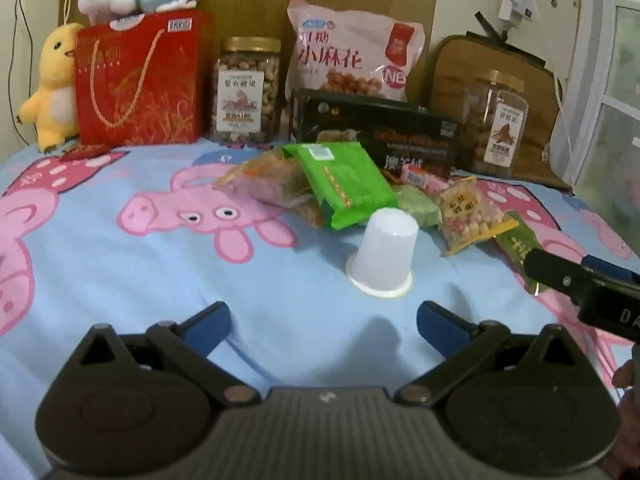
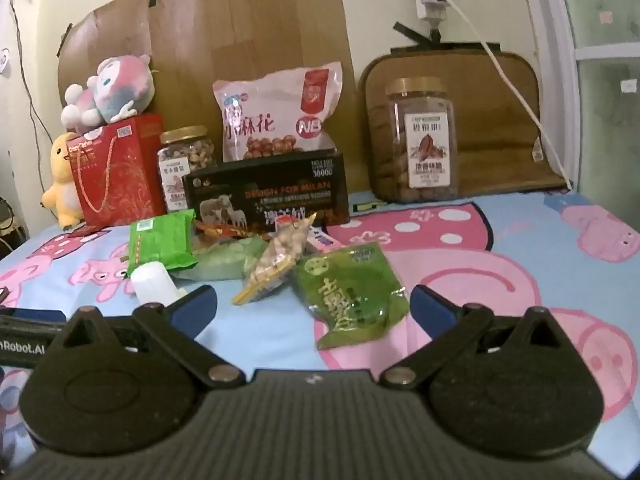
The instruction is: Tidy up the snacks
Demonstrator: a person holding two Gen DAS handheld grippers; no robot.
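Observation:
A white cup (image 1: 382, 254) stands upside down on the bed, just ahead of my open, empty left gripper (image 1: 323, 326); it also shows in the right wrist view (image 2: 154, 282). Behind it lies a pile of small snack packs: a bright green pack (image 1: 344, 184), a clear peanut bag (image 1: 470, 214) and a brownish bag (image 1: 272, 184). My right gripper (image 2: 313, 306) is open and empty, with a dark green snack pouch (image 2: 352, 294) lying on the bed between its fingers. The peanut bag (image 2: 276, 262) lies left of the pouch.
Along the wall stand a red gift bag (image 1: 138, 80), a nut jar (image 1: 246, 90), a pink snack bag (image 1: 352, 56), a black box (image 1: 376, 132) and a second jar (image 2: 420, 140). Plush toys (image 1: 52, 84) sit at the left. The right gripper's body (image 1: 588, 286) shows at the right edge.

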